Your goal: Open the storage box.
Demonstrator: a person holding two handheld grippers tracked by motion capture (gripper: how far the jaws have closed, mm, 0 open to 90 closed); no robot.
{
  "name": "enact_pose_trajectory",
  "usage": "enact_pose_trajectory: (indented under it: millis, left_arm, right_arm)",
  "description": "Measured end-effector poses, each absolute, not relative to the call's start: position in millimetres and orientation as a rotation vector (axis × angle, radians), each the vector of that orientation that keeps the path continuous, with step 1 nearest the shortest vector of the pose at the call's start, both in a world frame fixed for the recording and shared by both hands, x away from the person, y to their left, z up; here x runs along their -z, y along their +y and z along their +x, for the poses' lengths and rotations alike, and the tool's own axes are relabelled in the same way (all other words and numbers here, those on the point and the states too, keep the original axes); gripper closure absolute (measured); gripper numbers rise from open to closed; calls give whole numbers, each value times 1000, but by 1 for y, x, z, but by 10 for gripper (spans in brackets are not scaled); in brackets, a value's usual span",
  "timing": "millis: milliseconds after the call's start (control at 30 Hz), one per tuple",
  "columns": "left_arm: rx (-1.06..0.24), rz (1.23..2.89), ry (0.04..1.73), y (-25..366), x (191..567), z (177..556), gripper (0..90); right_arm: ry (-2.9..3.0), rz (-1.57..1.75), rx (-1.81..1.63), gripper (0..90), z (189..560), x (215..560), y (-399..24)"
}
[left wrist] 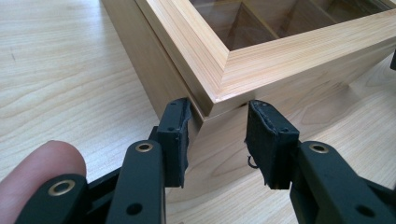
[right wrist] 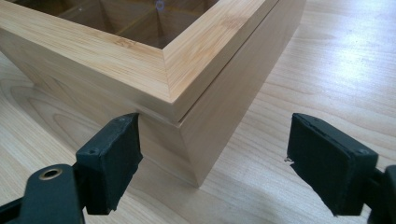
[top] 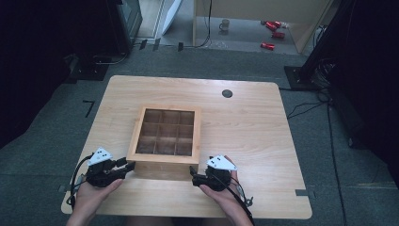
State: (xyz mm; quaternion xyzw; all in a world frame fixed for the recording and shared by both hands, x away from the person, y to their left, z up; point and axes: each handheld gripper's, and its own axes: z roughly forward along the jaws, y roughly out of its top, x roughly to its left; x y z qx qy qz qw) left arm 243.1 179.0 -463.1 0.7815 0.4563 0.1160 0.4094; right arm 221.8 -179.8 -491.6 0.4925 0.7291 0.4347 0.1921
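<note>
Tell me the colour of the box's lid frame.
Pale, light-tan wood with fine straight grain; the lid frame shows best in the left gripper view.

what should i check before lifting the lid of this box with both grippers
1. Left gripper open and straddling the near left corner of the wooden box: ok.
2. Right gripper open around the near right corner: ok, with jaws spread wider than the left's.
3. Pads level with the lid seam: not ok, both pairs look a bit below the lid's edge.
4. Lid shut and flush on the base: ok.
5. Table bare around the box: ok.
6. Hinge or catch at the far side: cannot tell.
</note>
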Motion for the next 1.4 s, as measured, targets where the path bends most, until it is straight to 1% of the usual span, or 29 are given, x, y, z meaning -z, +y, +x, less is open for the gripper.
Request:
enact_pose_trajectory:
  millis: [333,700,800,900,933,967,1200,1333,1400]
  left_arm:
    - [-305,1924,1137,180,458,242,606]
    - [-303,1887,1117,182,455,240,606]
    - [-283,1887,1093,185,455,239,578]
    - [-336,1943,1088,188,462,237,505]
    - [-340,1949,1100,190,465,237,505]
    - [-342,1954,1106,191,469,237,481]
    - [-326,2002,1194,200,498,242,460]
    - [-327,2001,1224,203,505,243,456]
    - [-331,2008,1229,204,506,244,456]
  right_arm:
    - [1965,1375,-1285,190,221,484,-184]
    - [1919,1323,-1279,189,220,480,-181]
    - [1929,1293,-1253,188,221,476,-179]
    - [1915,1267,-1285,188,223,466,-181]
    - [1915,1267,-1285,188,223,466,-181]
    - [1903,1237,-1295,188,224,459,-182]
    - [1878,1138,-1312,185,233,439,-185]
    - [1873,1081,-1322,186,243,424,-186]
    - [1869,1052,-1318,202,249,417,-187]
